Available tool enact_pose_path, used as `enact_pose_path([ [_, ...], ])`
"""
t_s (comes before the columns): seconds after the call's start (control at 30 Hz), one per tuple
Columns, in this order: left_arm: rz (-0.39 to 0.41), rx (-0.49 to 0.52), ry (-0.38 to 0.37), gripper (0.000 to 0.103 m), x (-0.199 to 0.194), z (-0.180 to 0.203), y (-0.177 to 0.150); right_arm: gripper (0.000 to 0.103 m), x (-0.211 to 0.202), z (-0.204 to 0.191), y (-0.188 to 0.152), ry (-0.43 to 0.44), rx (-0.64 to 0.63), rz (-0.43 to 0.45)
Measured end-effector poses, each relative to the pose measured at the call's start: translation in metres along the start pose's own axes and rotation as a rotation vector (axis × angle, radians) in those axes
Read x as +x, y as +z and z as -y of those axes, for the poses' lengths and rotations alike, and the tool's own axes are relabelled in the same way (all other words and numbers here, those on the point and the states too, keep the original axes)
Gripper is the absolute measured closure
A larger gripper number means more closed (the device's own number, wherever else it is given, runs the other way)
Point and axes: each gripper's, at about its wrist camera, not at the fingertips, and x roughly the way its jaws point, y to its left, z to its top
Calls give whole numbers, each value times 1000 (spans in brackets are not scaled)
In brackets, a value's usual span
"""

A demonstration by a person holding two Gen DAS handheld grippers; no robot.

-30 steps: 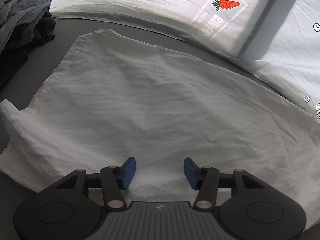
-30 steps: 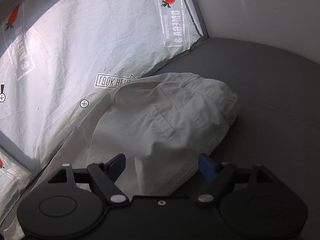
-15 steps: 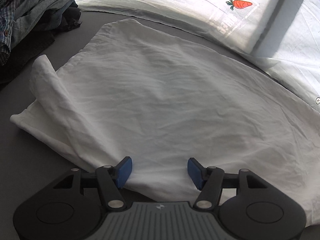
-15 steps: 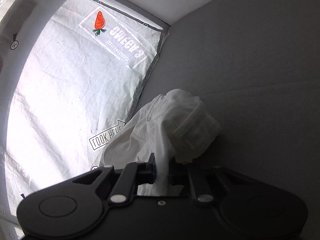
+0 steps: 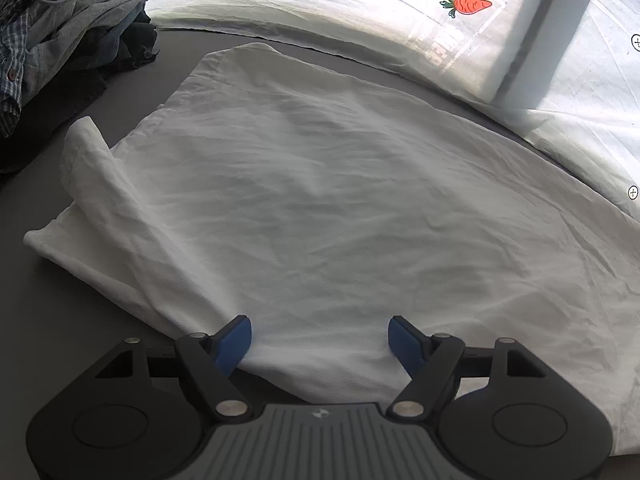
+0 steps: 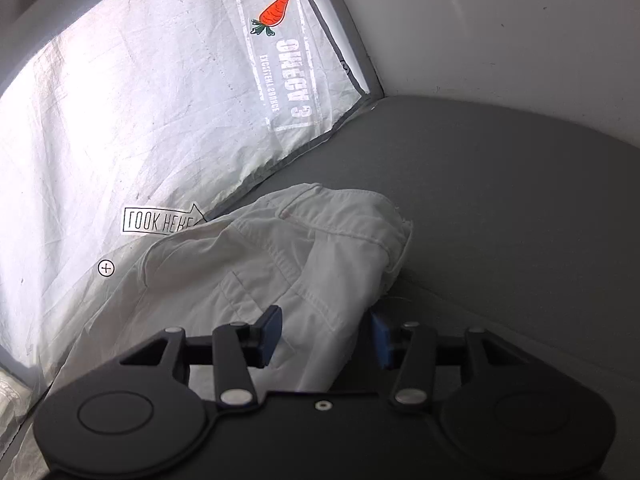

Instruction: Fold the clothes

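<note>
In the left wrist view, a heap of dark and grey clothes (image 5: 60, 36) sits at the far left on the grey surface (image 5: 36, 300). Just right of it lies the white garment (image 5: 320, 200), spread wide and mostly flat, with one edge at its left side curled up and folded over (a loose roll of cloth). Beyond it, along the far side, runs a pale printed sheet (image 5: 460, 20) bearing a carrot picture (image 5: 466, 5). The left gripper (image 5: 320, 338) is low at the garment's near edge, jaws wide apart, with the white cloth lying between the two blue pads (image 5: 236, 340) but not pinched.

In the right wrist view, the same printed sheet (image 6: 140, 120) fills the left side, with a carrot logo (image 6: 273, 14) and a "LOOK HERE" label (image 6: 160, 222) shown mirrored. Right of it, the garment's other end (image 6: 280, 264) is bunched into a mound, seams and a pocket flap showing, resting on the grey surface (image 6: 520, 220) and partly over the sheet's edge. The right gripper (image 6: 326, 336) is at the mound's near side, jaws parted to a medium gap; cloth lies between the pads (image 6: 272, 332), touching or just beside the left one, while the right pad sits beside the mound's edge. A white wall (image 6: 500, 20) rises at the far right.
</note>
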Motion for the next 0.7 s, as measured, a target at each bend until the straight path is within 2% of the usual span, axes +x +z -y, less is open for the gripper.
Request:
enact_pose_path([
  [0.1, 23, -6, -30, 27, -15, -18, -2, 40, -31, -9, -28, 68, -18, -36],
  [0.33, 67, -144, -92, 27, -38, -100, 9, 37, -76, -56, -122, 250, 232, -203],
  [0.43, 99, -192, -127, 27, -43, -132, 19, 35, -91, -85, -159, 271, 267, -253],
  [0.53, 117, -226, -188, 28, -43, -155, 30, 35, -104, -114, -184, 308, 249, -270],
  [0.63, 109, -227, -267, 28, -36, -173, 41, 35, -114, -136, -202, 314, 255, -259],
  [0.7, 76, -202, -294, 28, -27, -179, 44, 34, -117, -144, -212, 318, 316, -249],
])
